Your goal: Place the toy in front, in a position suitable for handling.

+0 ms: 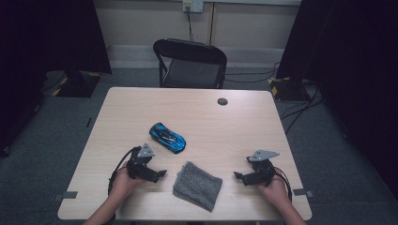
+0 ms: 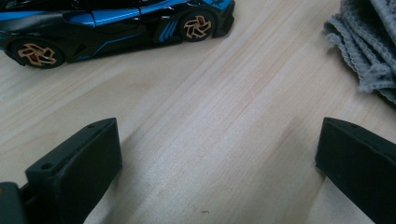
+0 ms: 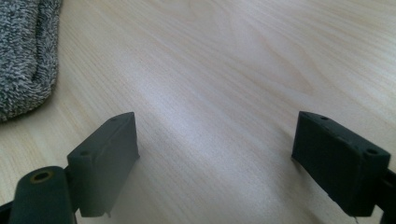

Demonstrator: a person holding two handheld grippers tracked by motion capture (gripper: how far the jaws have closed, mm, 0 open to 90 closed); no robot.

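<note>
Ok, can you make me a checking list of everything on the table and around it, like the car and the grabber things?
Surface: pale wooden table, bare between things.
Job's things: blue toy car near the middle; grey cloth folded at the near edge.
Clutter: small dark round disc at the far side.
Grippers: left gripper and right gripper both open, holding nothing, low over the table.
Cables: black cables on the floor, far right.
Surroundings: black chair behind the table, grey carpet, dark curtains.

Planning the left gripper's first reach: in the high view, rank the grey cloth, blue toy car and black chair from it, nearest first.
From the left gripper:
1. Grey cloth, beside it, table's near edge.
2. Blue toy car, just beyond, mid-table.
3. Black chair, behind the table's far edge.
</note>
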